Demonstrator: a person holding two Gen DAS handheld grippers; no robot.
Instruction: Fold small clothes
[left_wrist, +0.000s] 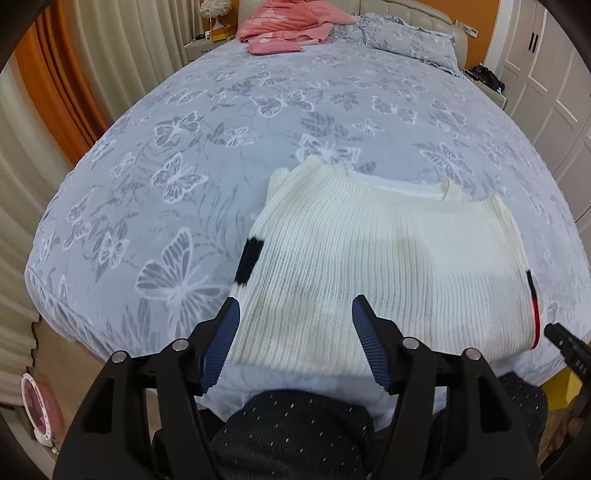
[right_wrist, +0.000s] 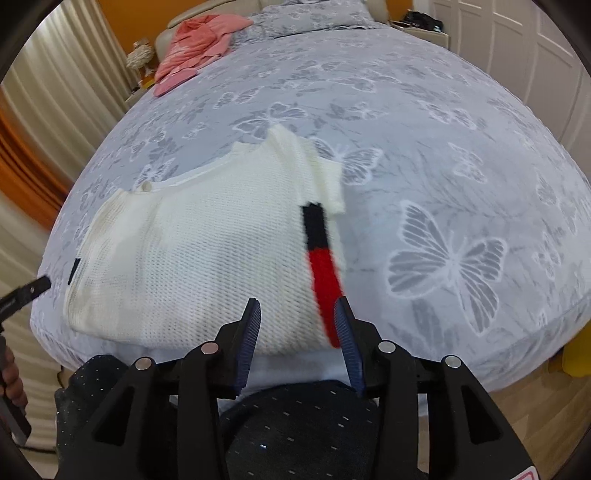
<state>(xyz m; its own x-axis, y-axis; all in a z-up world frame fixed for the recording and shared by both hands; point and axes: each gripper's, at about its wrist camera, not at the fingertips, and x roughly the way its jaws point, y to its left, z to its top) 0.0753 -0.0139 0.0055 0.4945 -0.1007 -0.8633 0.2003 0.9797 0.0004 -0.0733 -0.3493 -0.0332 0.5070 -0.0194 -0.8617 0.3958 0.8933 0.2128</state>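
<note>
A small white knit sweater (left_wrist: 384, 258) with black and red side stripes lies folded near the front edge of the bed; it also shows as the sweater (right_wrist: 207, 258) in the right wrist view. My left gripper (left_wrist: 295, 310) hovers over its near left part, jaws open, nothing pinched between the blue pads. My right gripper (right_wrist: 297, 308) stands open above the near right part, beside the red stripe (right_wrist: 325, 284). The tip of the right gripper (left_wrist: 565, 343) shows at the sweater's right edge, and the left gripper (right_wrist: 26, 291) at its left edge.
The bed (left_wrist: 258, 122) carries a grey-blue butterfly cover. Pink clothes (left_wrist: 288, 22) lie heaped at the far end, the same pink clothes (right_wrist: 199, 44) showing top left in the right wrist view. A person's dark dotted trousers (left_wrist: 295, 435) press against the bed's front edge. Curtains hang left, wardrobe doors right.
</note>
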